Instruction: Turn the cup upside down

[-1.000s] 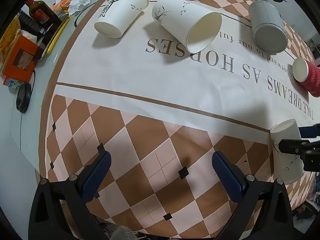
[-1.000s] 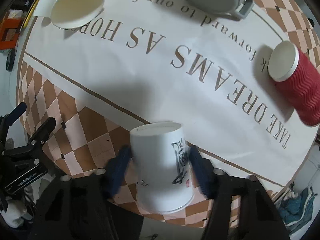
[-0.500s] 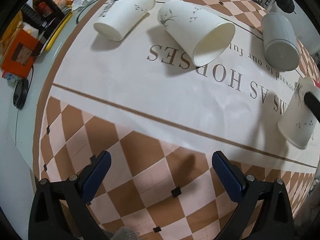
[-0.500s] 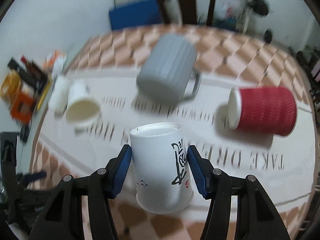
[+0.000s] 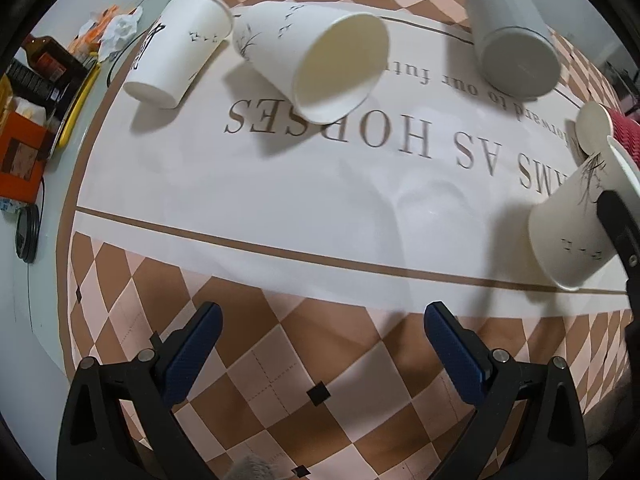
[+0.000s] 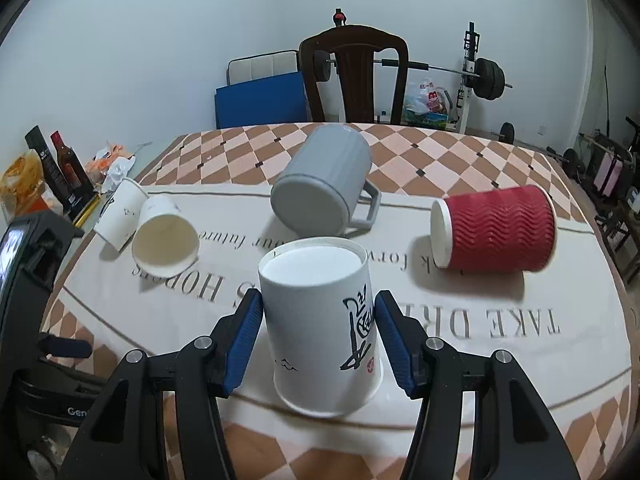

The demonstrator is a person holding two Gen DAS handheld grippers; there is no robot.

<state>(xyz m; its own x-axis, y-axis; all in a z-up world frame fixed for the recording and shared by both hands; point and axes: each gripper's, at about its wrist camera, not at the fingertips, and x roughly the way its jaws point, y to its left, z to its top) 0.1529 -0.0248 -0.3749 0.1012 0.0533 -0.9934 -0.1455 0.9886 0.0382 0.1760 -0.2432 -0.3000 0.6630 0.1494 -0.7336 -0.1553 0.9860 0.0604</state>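
My right gripper (image 6: 319,336) is shut on a white paper cup (image 6: 320,320) with black calligraphy. The cup is bottom up and slightly tilted, its rim low over the white band of the tablecloth. It also shows at the right edge of the left wrist view (image 5: 572,220), with one right finger (image 5: 618,224) across it. My left gripper (image 5: 320,356) is open and empty, low over the checkered part of the cloth near the table's front.
Two white paper cups (image 5: 176,48) (image 5: 320,60) lie on their sides at the back left. A grey mug (image 6: 324,188) and a red ribbed cup (image 6: 496,232) lie on their sides behind the held cup. Bottles and boxes (image 5: 28,92) crowd the left edge. A chair (image 6: 354,76) stands behind the table.
My right gripper has lifted the white cup off the checkered front edge, turned it bottom up and carried it over the white band. My left gripper moved slightly forward and stayed open.
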